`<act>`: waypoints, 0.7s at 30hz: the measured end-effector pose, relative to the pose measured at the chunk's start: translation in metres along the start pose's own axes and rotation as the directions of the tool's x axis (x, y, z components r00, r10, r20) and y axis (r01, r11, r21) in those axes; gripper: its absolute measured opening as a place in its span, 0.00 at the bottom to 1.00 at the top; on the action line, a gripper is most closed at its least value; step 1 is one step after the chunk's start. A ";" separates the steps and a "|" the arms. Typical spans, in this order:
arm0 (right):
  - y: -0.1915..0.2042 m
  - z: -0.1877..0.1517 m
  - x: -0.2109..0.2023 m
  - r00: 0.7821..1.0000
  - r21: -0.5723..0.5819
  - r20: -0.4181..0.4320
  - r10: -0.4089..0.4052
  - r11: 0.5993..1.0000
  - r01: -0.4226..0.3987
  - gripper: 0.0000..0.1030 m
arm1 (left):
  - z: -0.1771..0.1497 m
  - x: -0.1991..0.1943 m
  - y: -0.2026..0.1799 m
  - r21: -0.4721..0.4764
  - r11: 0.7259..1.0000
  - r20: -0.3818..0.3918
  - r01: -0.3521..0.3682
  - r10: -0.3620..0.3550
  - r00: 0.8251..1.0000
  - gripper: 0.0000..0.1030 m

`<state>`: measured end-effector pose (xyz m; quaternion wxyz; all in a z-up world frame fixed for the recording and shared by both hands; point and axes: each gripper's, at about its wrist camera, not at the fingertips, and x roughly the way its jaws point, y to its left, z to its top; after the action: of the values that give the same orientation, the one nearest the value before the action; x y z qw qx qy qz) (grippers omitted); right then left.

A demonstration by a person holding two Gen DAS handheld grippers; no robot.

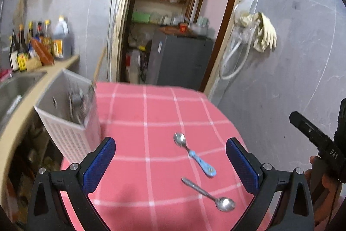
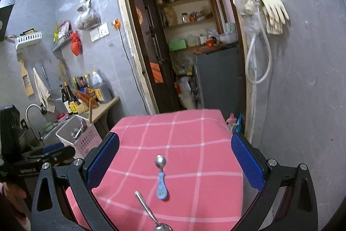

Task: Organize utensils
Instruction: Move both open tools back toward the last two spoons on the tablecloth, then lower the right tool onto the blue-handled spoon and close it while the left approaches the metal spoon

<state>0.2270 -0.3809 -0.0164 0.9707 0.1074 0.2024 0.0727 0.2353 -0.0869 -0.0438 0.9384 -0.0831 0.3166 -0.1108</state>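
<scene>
Hovering over two spoons left on the desk point(image 1: 134, 114), both claws wide and empty.
Next calls for lowering the right claw point(image 2: 175, 159) or left claw point(image 1: 170, 157) onto one handle and carrying it to the white basket point(image 1: 71, 133) at the desk's left edge. Blue-handled spoon point(image 1: 194, 154) lying flat mid-cloth; plain steel spoon point(image 1: 207, 194) just beside, nearer, not touching. Basket already holding some utensils, blurred.

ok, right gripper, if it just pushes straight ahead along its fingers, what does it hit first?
Probably the blue-handled spoon, lying between the open fingers of the right gripper on the pink checked cloth. The all-metal spoon sits nearer but low in view; depth is unclear.
</scene>
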 end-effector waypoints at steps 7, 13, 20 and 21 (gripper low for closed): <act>-0.017 -0.018 0.029 0.996 0.026 -0.075 0.045 0.999 -0.043 0.99 | -0.027 0.035 0.003 -0.072 0.997 -0.121 0.029 -0.037 0.992 0.98; -0.032 -0.036 0.065 0.977 0.070 -0.167 0.134 0.990 -0.124 0.99 | -0.050 0.068 0.010 -0.160 0.985 -0.217 0.065 -0.099 0.971 0.82; -0.034 -0.064 0.126 0.917 0.086 -0.328 0.225 0.974 -0.208 0.74 | -0.073 0.100 0.014 -0.263 0.960 -0.306 0.095 -0.177 0.936 0.56; -0.031 -0.068 0.134 0.906 0.085 -0.351 0.236 0.972 -0.220 0.69 | -0.076 0.103 0.015 -0.274 0.957 -0.312 0.097 -0.184 0.932 0.53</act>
<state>0.3243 -0.3743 -0.1355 0.8997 0.1365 0.3635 0.1996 0.2710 -0.1059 -0.1658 0.8423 -0.2051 0.4757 -0.1492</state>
